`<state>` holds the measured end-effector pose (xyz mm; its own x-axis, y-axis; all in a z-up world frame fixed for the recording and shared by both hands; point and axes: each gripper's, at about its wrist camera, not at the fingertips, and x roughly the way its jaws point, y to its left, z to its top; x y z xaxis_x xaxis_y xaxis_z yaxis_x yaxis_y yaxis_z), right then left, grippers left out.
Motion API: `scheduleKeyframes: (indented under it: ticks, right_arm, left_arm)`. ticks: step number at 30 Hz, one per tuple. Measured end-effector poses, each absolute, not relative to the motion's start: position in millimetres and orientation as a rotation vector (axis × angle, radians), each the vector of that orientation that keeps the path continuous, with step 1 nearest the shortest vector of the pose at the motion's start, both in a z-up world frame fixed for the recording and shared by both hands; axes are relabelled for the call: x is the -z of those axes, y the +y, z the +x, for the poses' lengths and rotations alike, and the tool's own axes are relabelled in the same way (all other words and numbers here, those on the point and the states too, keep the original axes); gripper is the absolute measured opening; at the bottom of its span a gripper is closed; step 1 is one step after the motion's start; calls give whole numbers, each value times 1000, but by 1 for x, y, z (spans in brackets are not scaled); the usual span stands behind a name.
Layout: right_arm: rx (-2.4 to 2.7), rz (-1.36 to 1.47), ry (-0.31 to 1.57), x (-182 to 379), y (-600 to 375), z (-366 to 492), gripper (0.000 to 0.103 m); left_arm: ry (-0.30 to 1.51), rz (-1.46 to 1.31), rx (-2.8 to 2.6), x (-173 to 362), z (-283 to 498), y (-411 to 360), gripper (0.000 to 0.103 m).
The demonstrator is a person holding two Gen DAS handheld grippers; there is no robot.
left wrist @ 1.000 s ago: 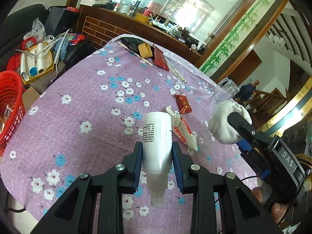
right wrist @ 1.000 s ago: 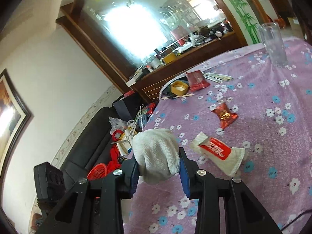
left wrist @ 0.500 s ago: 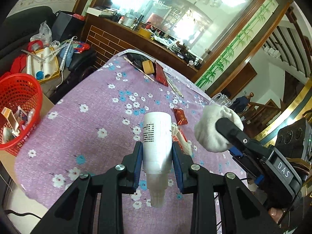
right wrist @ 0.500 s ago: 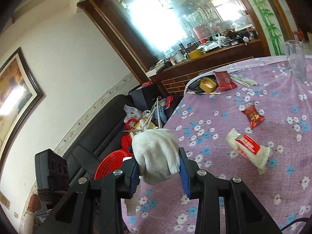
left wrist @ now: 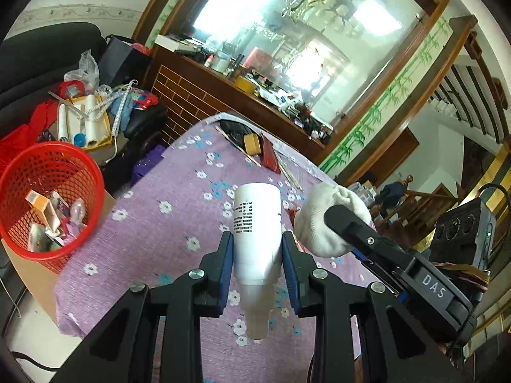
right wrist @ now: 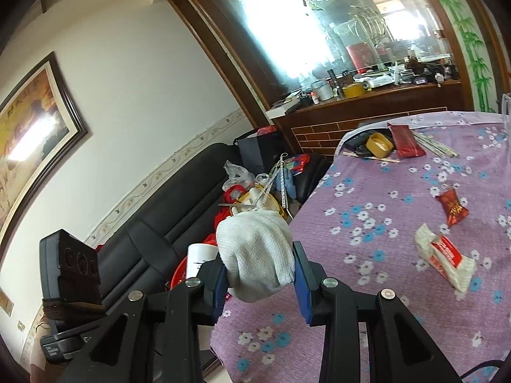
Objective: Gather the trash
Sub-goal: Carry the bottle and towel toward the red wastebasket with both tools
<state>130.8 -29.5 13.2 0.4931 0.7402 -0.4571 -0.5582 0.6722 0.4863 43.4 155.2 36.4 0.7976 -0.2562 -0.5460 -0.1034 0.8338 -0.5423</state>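
My left gripper (left wrist: pixel 257 249) is shut on a white plastic bottle (left wrist: pixel 257 223), held above the near end of the purple flowered table (left wrist: pixel 179 198). My right gripper (right wrist: pixel 260 271) is shut on a balled white cloth (right wrist: pixel 255 249); the same cloth (left wrist: pixel 322 223) shows just right of the bottle in the left wrist view. A red mesh waste basket (left wrist: pixel 48 198) with several scraps inside stands on a box left of the table. On the table lie a red snack wrapper (right wrist: pixel 452 207) and a white-and-red wrapper (right wrist: pixel 444 257).
A yellow tape roll (right wrist: pixel 378 145), a dark red pouch (right wrist: pixel 405 140) and sticks lie at the table's far end before a wooden cabinet (left wrist: pixel 204 95). A black sofa (right wrist: pixel 153 233) with clutter runs along the left. A clear glass (right wrist: pixel 506 111) stands at the right.
Both grippers have drawn back and up from the table toward its left edge, keeping their loads. The red basket has come much further into the left wrist view.
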Motion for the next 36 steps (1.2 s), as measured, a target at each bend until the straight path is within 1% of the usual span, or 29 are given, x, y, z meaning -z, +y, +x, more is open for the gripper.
scheduleKeyframes:
  ticks: [25, 36]
  right_arm:
    - [-893, 236, 767, -1, 45, 141, 39]
    - [-987, 205, 812, 12, 97, 145, 39]
  left_arm:
    - [605, -677, -40, -25, 25, 239, 31]
    - [569, -717, -153, -18, 3, 295, 31]
